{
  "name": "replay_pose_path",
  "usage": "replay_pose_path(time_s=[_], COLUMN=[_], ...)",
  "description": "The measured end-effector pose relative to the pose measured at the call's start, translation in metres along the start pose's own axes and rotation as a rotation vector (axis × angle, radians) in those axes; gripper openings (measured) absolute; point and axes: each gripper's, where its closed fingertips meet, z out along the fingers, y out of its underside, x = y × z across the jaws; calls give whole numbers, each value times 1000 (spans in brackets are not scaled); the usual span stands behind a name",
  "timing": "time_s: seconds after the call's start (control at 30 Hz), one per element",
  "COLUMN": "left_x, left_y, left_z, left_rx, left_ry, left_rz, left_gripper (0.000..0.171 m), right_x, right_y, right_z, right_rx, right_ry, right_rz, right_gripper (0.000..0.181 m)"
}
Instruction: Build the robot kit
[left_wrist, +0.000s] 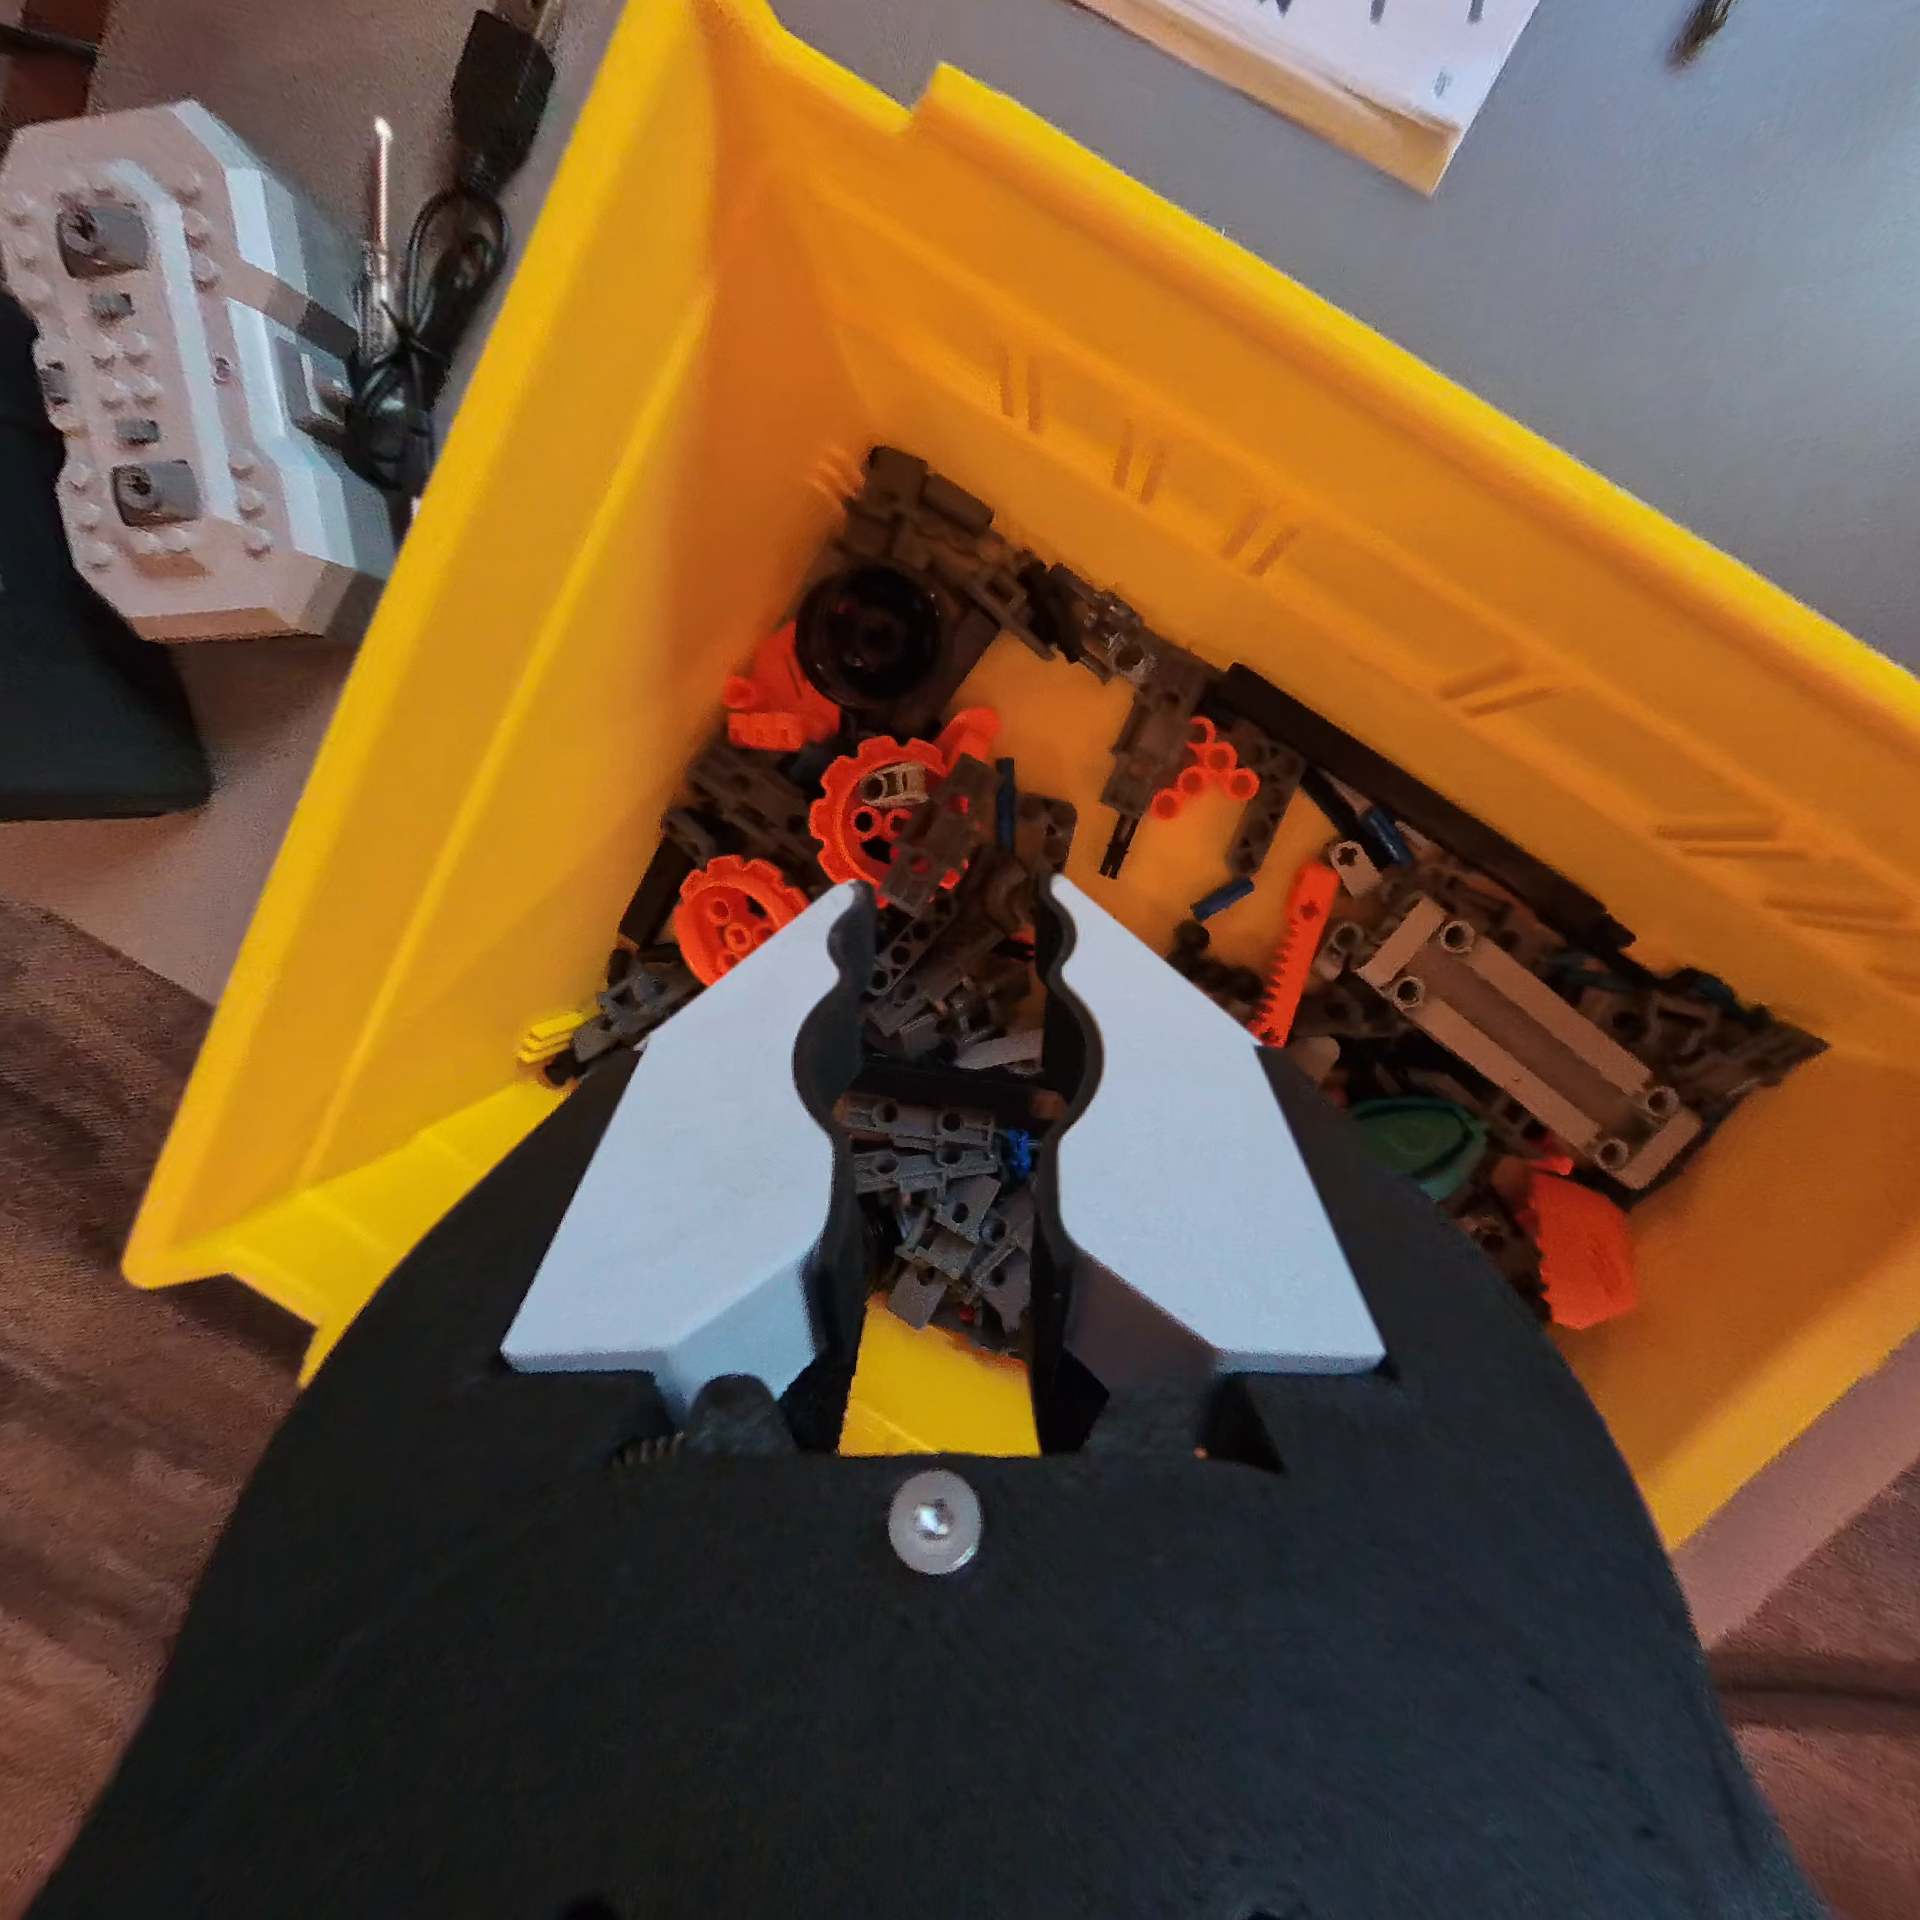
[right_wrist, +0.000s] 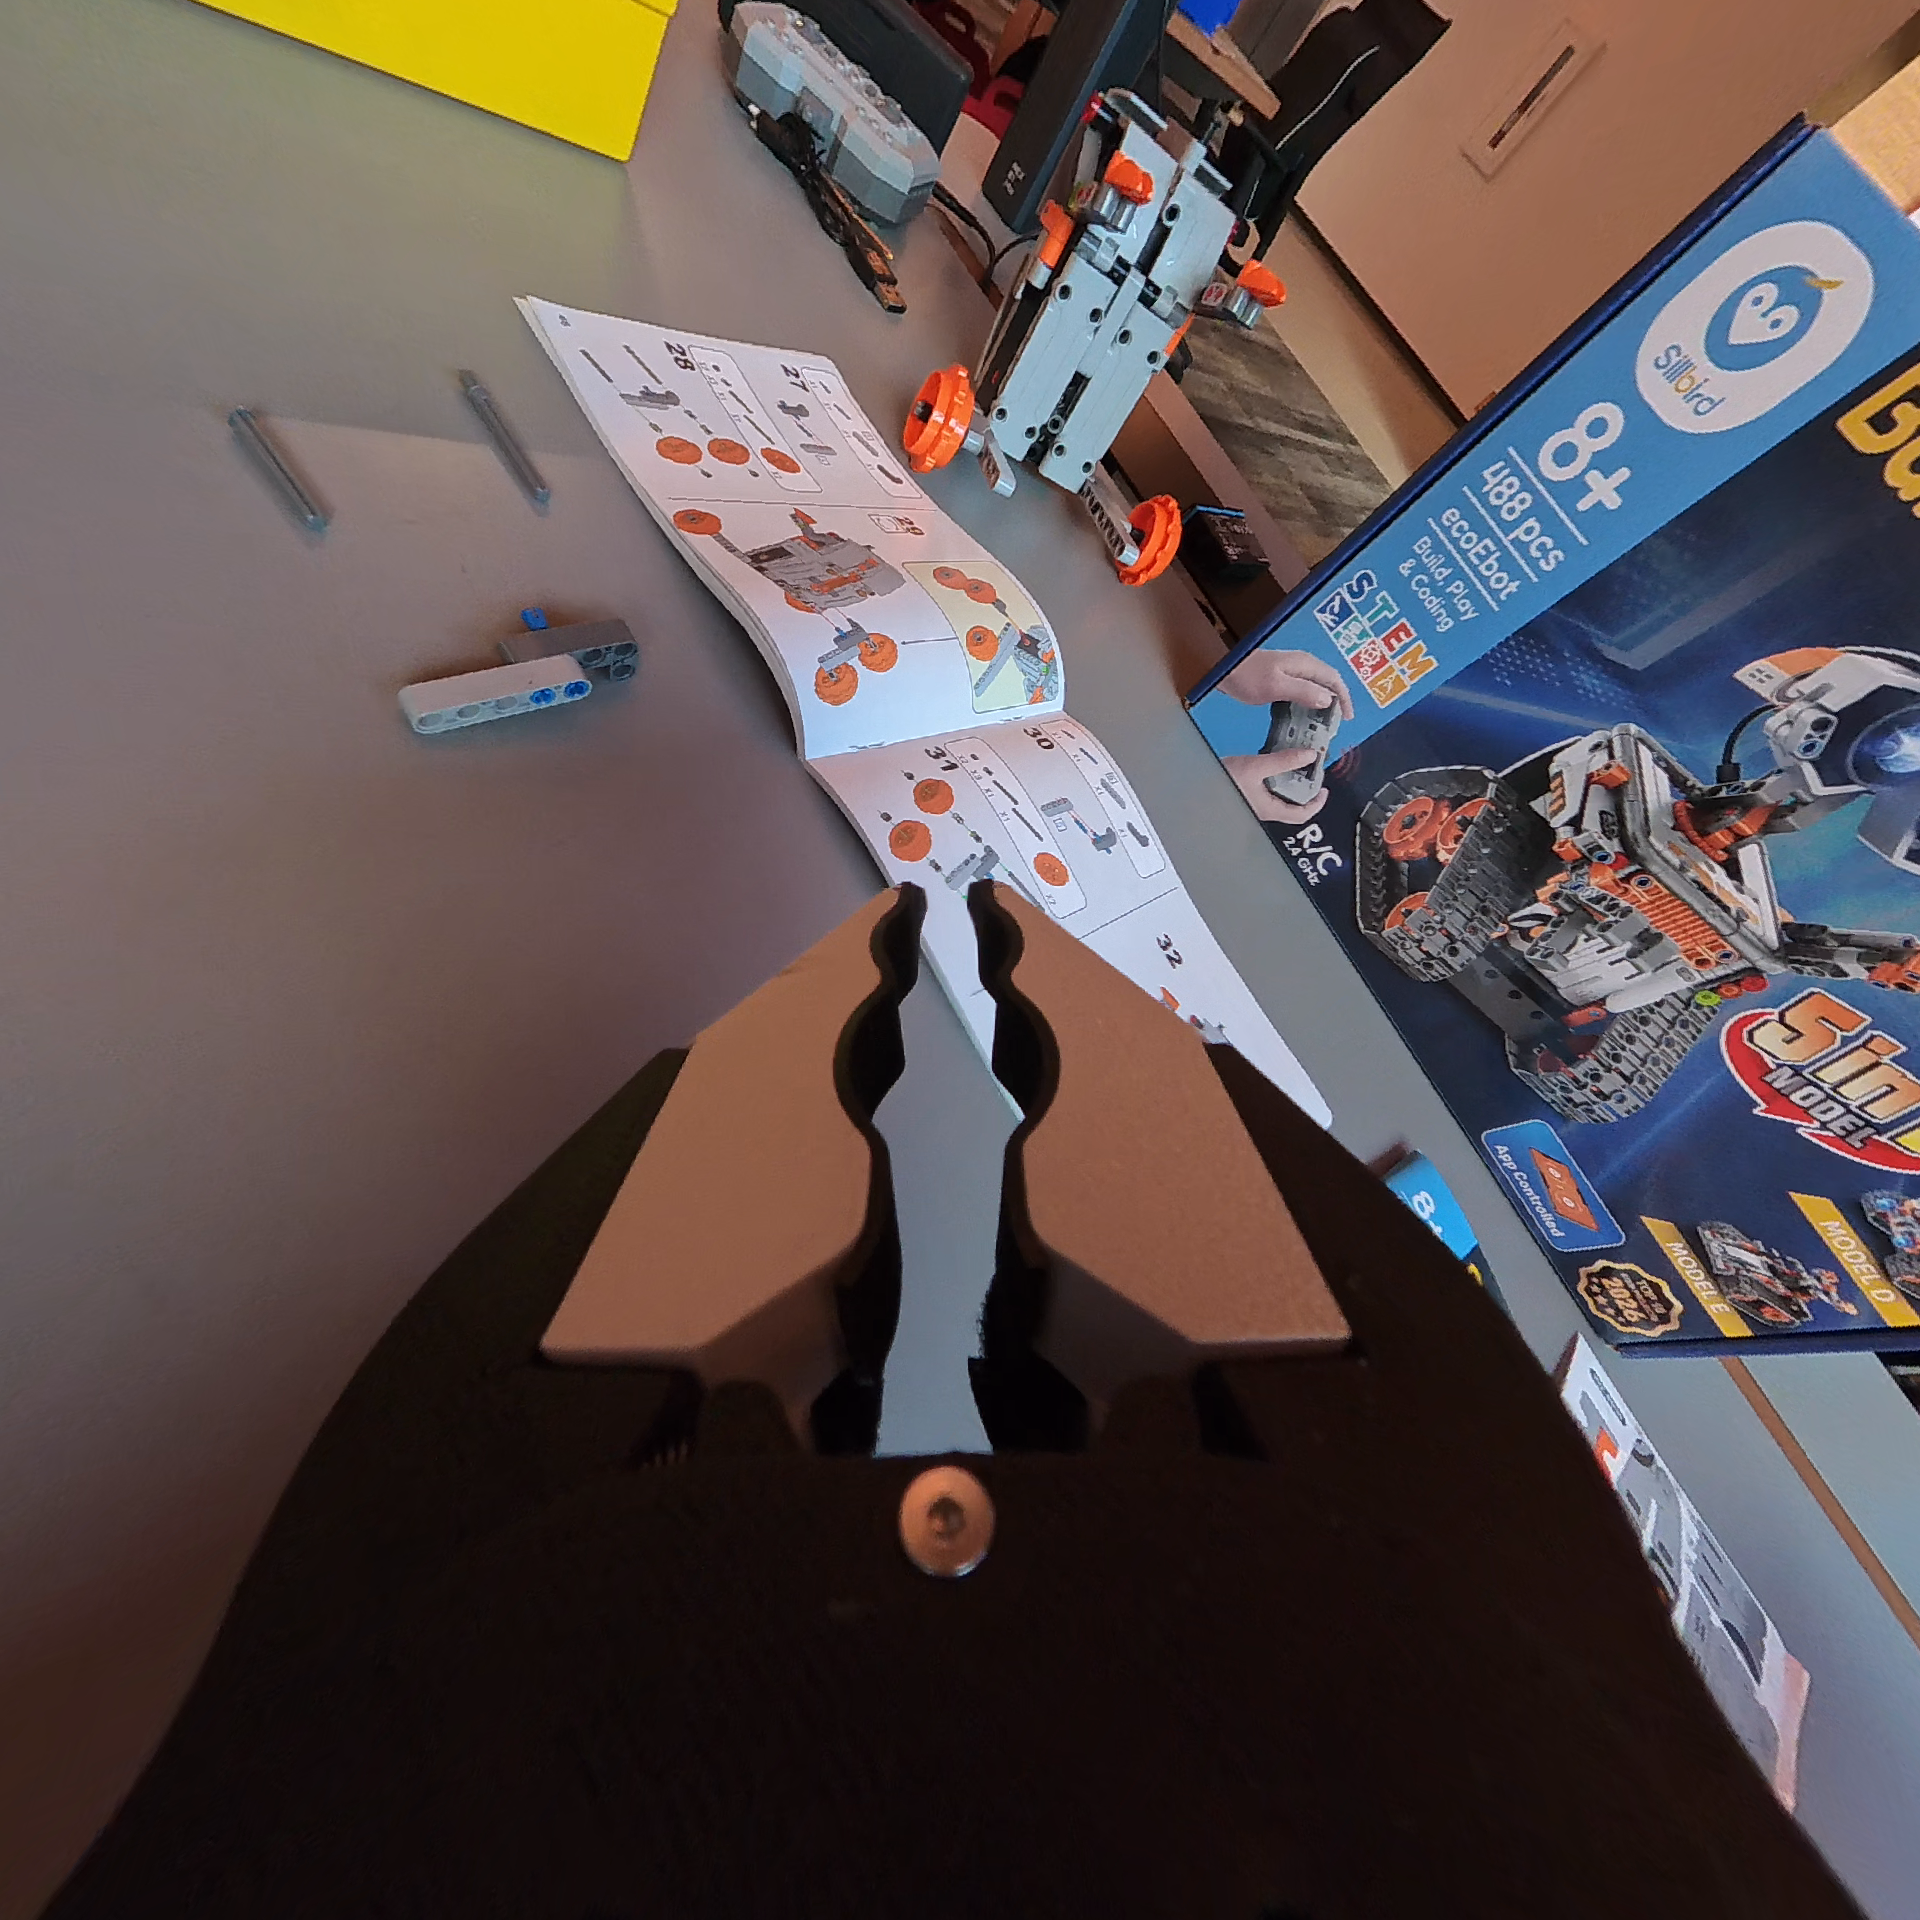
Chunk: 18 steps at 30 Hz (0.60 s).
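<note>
Yellow bin (left_wrist: 644, 582) w/ loose gray and orange bricks, on table. Left gripper (left_wrist: 951, 896) inside, tips apart, empty; may snag tangled pieces. Right gripper (right_wrist: 945, 896) narrow gap, empty, over booklet (right_wrist: 831, 582).

A yellow plastic bin (left_wrist: 644, 582) sits on the grey surface (right_wrist: 260, 935), holding a jumble of grey, black and orange building-toy parts: orange gear wheels (left_wrist: 878, 810), a black tyre (left_wrist: 873, 634), a light grey beam frame (left_wrist: 1517, 1029). Left of the bin lie a white-grey studded battery box (left_wrist: 177, 374) and a black cable (left_wrist: 436, 281). Farther off lie an open instruction booklet (right_wrist: 883, 623), two grey axles (right_wrist: 278, 468), a small beam assembly (right_wrist: 514, 681), a part-built model (right_wrist: 1091, 312) and the blue kit box (right_wrist: 1621, 779) to the right.
</note>
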Motion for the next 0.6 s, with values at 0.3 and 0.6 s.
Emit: replay_pose_path(time_s=[0.3,0.6], left_x=[-5,-16], left_y=[5,2], left_z=[9,26], left_rx=[-64,-77], left_ry=[-3,13], left_rz=[26,38], left_gripper=[36,43], right_x=[-2,0], right_y=[1,5], right_z=[2,3], right_rx=[-9,-17], right_ry=[-5,-4], right_rz=[-8,6], right_gripper=[9,9])
